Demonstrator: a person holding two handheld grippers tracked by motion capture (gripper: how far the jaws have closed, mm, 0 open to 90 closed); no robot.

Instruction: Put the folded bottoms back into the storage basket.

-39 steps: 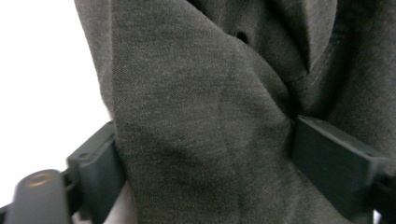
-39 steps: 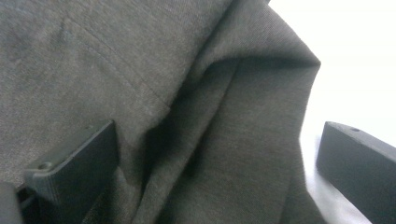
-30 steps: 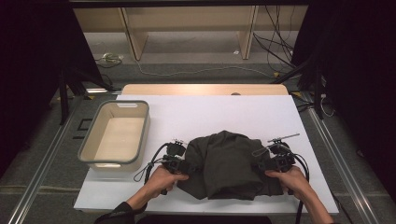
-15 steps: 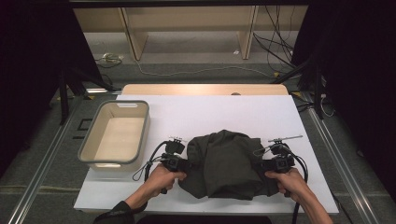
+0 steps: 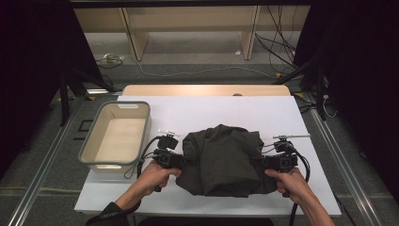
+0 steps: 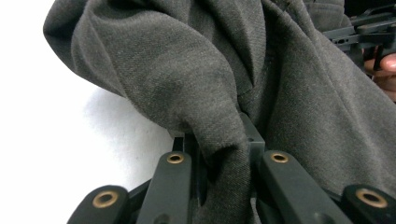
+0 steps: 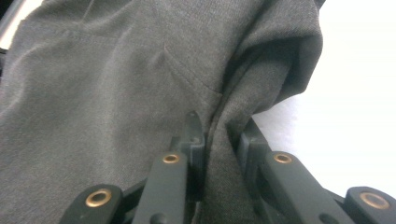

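A dark grey garment (image 5: 225, 157) lies bunched on the white table (image 5: 211, 110) near its front edge. My left gripper (image 5: 181, 161) is at the garment's left side and my right gripper (image 5: 263, 163) at its right side, each held in a hand. The left gripper view has a fold of the garment (image 6: 187, 70) pinched between the jaws of the left gripper (image 6: 218, 137). In the right gripper view a seam fold of the garment (image 7: 116, 84) is clamped in the right gripper (image 7: 220, 128). Both pairs of jaws have just been closing, with cloth between them.
A beige plastic bin (image 5: 89, 146) stands on the table's left part, close to my left hand. A wooden strip (image 5: 202, 89) runs along the table's far edge. Cables lie on the floor beyond, and metal rails flank the table.
Both grippers have closed on the garment's sides and risen slightly. The cloth has gathered and lifted at its two ends.
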